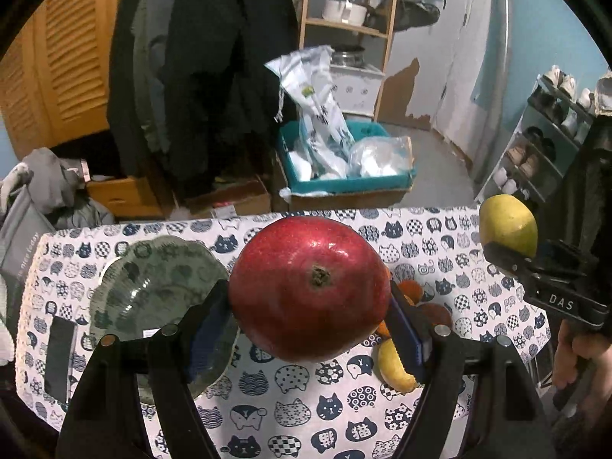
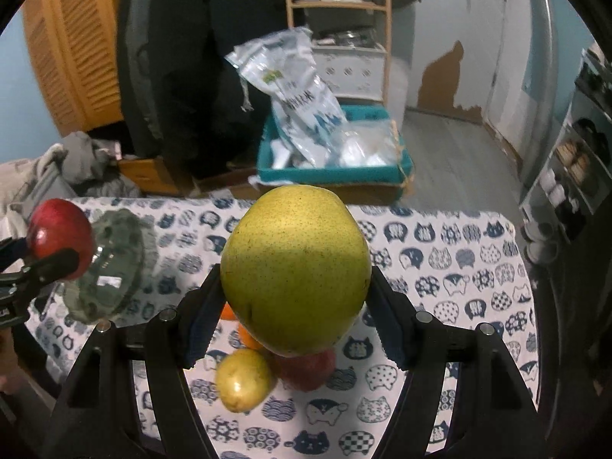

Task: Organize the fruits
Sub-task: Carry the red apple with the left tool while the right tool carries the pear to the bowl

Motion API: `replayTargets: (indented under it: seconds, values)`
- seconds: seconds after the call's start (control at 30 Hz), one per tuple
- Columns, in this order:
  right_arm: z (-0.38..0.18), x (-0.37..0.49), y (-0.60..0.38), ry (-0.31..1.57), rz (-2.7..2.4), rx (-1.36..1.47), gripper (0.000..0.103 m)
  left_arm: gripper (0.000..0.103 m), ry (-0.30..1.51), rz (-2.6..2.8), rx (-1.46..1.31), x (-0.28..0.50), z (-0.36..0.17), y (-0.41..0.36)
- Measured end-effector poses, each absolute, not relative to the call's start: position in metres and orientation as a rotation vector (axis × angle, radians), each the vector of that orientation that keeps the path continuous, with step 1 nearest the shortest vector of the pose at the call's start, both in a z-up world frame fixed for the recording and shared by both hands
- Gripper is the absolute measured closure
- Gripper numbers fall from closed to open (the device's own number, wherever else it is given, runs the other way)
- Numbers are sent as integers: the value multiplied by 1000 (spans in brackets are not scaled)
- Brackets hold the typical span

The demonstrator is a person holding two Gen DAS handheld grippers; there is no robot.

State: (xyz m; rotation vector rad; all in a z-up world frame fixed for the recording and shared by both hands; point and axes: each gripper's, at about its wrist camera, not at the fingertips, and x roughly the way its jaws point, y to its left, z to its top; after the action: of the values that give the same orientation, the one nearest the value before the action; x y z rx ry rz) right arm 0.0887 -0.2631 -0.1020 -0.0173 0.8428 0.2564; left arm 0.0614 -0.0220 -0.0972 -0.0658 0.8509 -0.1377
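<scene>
My left gripper (image 1: 310, 306) is shut on a red apple (image 1: 310, 287) and holds it above the table, just right of a green glass bowl (image 1: 153, 290). My right gripper (image 2: 294, 298) is shut on a yellow-green pear (image 2: 294, 267), held above the table. The pear also shows at the right of the left wrist view (image 1: 507, 229); the apple at the left of the right wrist view (image 2: 59, 237), by the bowl (image 2: 111, 267). On the cloth below lie a yellow lemon (image 2: 243, 380), a red fruit (image 2: 306, 369) and oranges (image 2: 246, 334), partly hidden.
The table has a cat-print cloth (image 1: 306, 413). A dark phone (image 1: 59, 359) lies at its left edge. Beyond the far edge stand a teal box with plastic bags (image 1: 344, 160), cardboard boxes, hanging coats, a wooden shelf and a shoe rack (image 1: 543, 145).
</scene>
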Motion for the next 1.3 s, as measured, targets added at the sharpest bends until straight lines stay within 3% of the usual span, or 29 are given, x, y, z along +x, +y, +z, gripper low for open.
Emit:
replayTargets:
  seconds: [0.63,1.3]
  values:
    - [-68,85,-183,773,423,-51,32,24,770,-54,-109,41,-75,37]
    - [-89,105,-65,850,585,-92,32,24,821,131,-195,39,-109,135]
